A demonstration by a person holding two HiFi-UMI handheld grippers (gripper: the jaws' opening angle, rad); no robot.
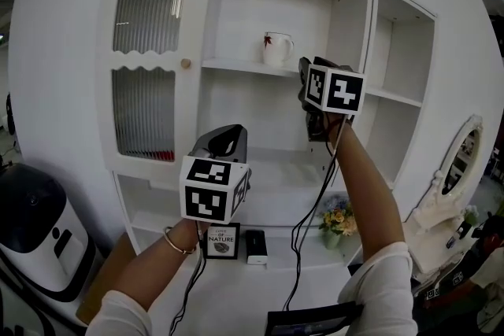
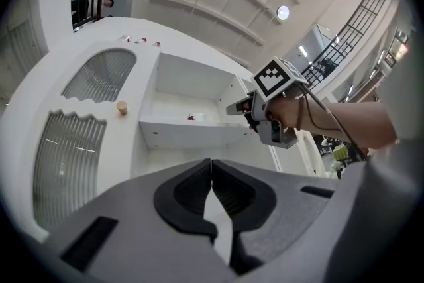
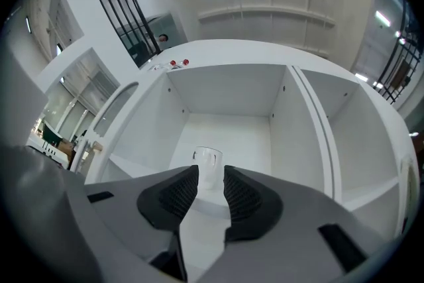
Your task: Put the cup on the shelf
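Note:
A white cup with a small red mark stands upright on the upper shelf of the white cabinet. My right gripper is held up just right of the cup and slightly lower, apart from it. In the right gripper view its jaws stand open with nothing between them, and the cup shows through the gap, further back on the shelf. My left gripper is lower, in front of the middle shelf. Its jaws are shut, tips touching, and empty. The right gripper also shows in the left gripper view.
The cabinet has an arched ribbed-glass door with a round knob at the left and open side compartments at the right. On the lowest shelf stand a small framed sign, a small box and flowers. A black-and-white appliance stands at lower left.

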